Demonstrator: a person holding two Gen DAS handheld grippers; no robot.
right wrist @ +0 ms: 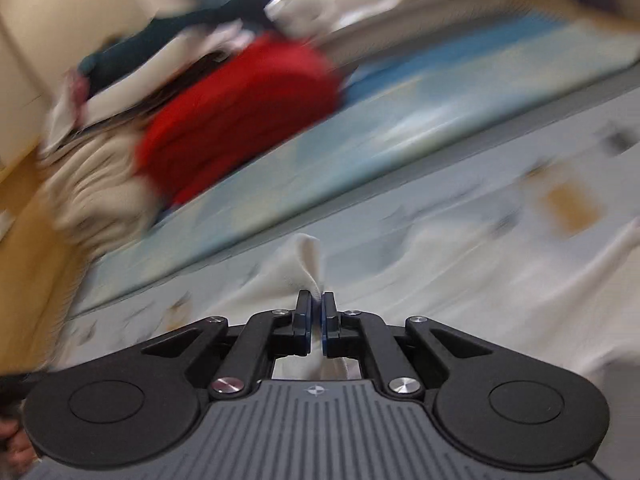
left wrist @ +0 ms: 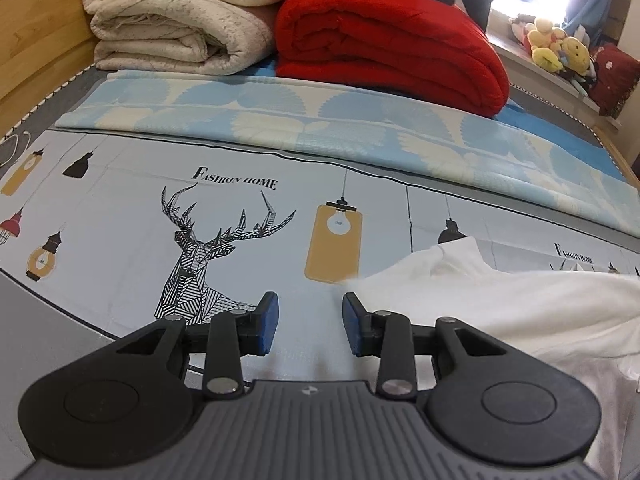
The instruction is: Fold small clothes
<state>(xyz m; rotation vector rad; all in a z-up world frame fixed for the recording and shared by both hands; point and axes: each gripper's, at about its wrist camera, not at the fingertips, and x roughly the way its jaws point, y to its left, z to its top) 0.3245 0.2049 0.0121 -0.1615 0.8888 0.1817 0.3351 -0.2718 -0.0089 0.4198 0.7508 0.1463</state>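
Observation:
A white garment (left wrist: 500, 304) lies crumpled on the printed bed sheet (left wrist: 120, 208), at the lower right of the left wrist view. My left gripper (left wrist: 310, 312) hovers over the sheet just left of the garment's edge, open, with nothing between its blue pads. The right wrist view is blurred by motion. There my right gripper (right wrist: 317, 300) is shut on the white garment (right wrist: 308, 260): a fold of the cloth runs between the pads and pokes out past the fingertips. More white cloth spreads away to the right.
A folded red blanket (left wrist: 392, 52) and a folded cream blanket (left wrist: 180, 20) are stacked at the far end of the bed. A folded blue patterned cover (left wrist: 320, 120) lies in front of them. Plush toys (left wrist: 556, 44) sit on a ledge at far right.

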